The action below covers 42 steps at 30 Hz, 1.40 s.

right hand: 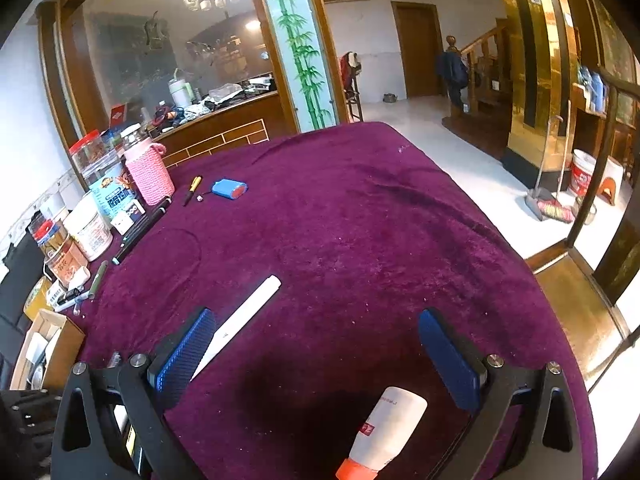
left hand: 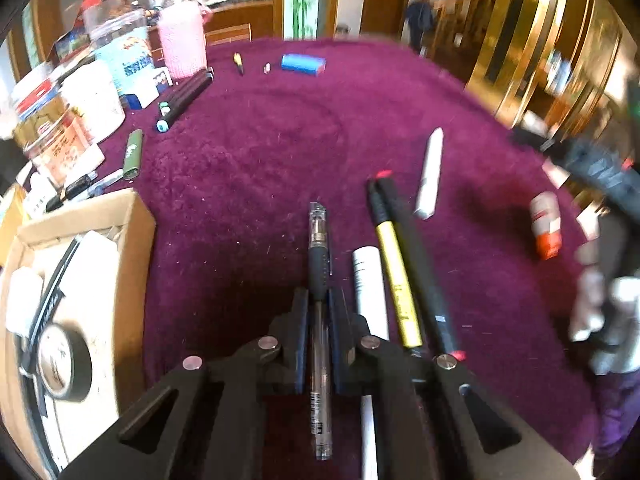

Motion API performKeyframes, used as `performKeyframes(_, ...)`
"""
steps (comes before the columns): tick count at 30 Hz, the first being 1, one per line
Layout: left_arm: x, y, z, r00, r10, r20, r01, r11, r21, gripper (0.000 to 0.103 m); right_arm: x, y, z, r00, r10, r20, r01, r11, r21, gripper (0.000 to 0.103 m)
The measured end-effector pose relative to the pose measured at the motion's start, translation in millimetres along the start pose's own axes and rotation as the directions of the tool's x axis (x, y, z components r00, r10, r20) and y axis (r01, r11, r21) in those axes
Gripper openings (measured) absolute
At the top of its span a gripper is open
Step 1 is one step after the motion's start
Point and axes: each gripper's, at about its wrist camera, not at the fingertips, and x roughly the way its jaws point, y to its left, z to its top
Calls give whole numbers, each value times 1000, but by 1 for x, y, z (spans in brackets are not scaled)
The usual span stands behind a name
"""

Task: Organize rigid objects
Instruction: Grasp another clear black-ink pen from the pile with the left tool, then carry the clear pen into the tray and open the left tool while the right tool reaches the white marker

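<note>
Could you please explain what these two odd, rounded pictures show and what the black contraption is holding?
No robot here: a person carries a two-finger gripper in each hand, each with a fisheye camera looking along its fingers. In the left camera's picture, the left gripper is shut on a clear pen above the purple tablecloth; a yellow pen and a cardboard box lie nearby. In the right camera's picture, the right gripper is open and empty, over a white bottle with an orange cap.

Wide-open right tool above purple tablecloth, white orange-capped bottle between its blue pads.
</note>
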Motion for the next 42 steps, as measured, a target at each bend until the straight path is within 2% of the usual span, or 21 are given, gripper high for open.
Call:
performKeyframes(3, -37, 16, -9, 995, -65, 78, 71, 994, -81, 9, -2, 6, 0, 1000, 12, 11, -12, 1000, -28, 102)
performKeyframes(8, -113, 44, -37, 970, -115, 216, 150, 976, -157, 9, 2, 13, -3, 1000, 15, 11, -14, 998, -59, 102)
performKeyframes(11, -150, 66, -58, 955, -99, 280, 163, 964, -212, 9, 4, 16, -5, 1000, 9, 15, -8, 997, -76, 102)
performKeyframes(13, -165, 81, -70, 950, -62, 305, 140, 960, -241, 10, 6, 20, -5, 1000, 8, -6, -8, 996, -86, 102)
performKeyframes(16, -177, 101, -88, 951, 0, 311, 90, 957, -275, 10, 2, 37, -9, 992, 96, -85, -104, 991, -87, 91)
performKeyframes(18, -178, 113, -97, 950, 23, 311, 74, 952, -296, 10, 0, 55, -17, 970, 178, -167, -192, 979, -74, 83)
performKeyframes(20, -177, 122, -103, 949, 37, 312, 67, 947, -314, 10, -2, 77, -29, 935, 259, -241, -281, 958, -60, 81)
performKeyframes(23, -173, 137, -114, 950, 22, 312, 93, 932, -349, 10, -6, 106, -45, 887, 343, -308, -371, 928, -36, 81)
performKeyframes(25, -173, 143, -119, 949, 16, 314, 103, 928, -359, 10, -7, 126, -55, 865, 371, -338, -408, 912, -42, 81)
performKeyframes(26, -174, 145, -121, 949, 16, 316, 106, 926, -364, 10, -7, 134, -60, 862, 369, -347, -412, 910, -56, 81)
performKeyframes(31, -177, 159, -133, 949, 10, 314, 119, 913, -389, 10, -1, 160, -81, 857, 331, -396, -400, 910, -106, 81)
performKeyframes(32, -176, 161, -135, 951, 10, 310, 119, 911, -394, 10, 2, 164, -84, 864, 306, -400, -381, 917, -120, 81)
performKeyframes(35, -173, 167, -140, 953, 4, 301, 126, 903, -410, 10, 4, 176, -87, 904, 197, -379, -290, 934, -207, 81)
performKeyframes(38, -170, 170, -145, 956, 0, 294, 129, 899, -419, 10, 9, 182, -90, 927, 91, -363, -200, 941, -275, 80)
performKeyframes(39, -168, 170, -146, 957, 2, 289, 125, 898, -422, 10, 10, 183, -92, 932, 58, -358, -171, 940, -294, 71)
performKeyframes(40, -167, 170, -147, 959, 3, 285, 123, 897, -424, 10, 11, 183, -95, 942, 13, -336, -125, 941, -314, 66)
performKeyframes(41, -165, 171, -148, 960, 3, 279, 121, 896, -427, 10, 11, 182, -95, 949, 12, -316, -117, 941, -317, 57)
performKeyframes(42, -164, 172, -148, 962, 5, 273, 117, 895, -429, 10, 9, 181, -95, 952, 15, -304, -116, 942, -315, 39)
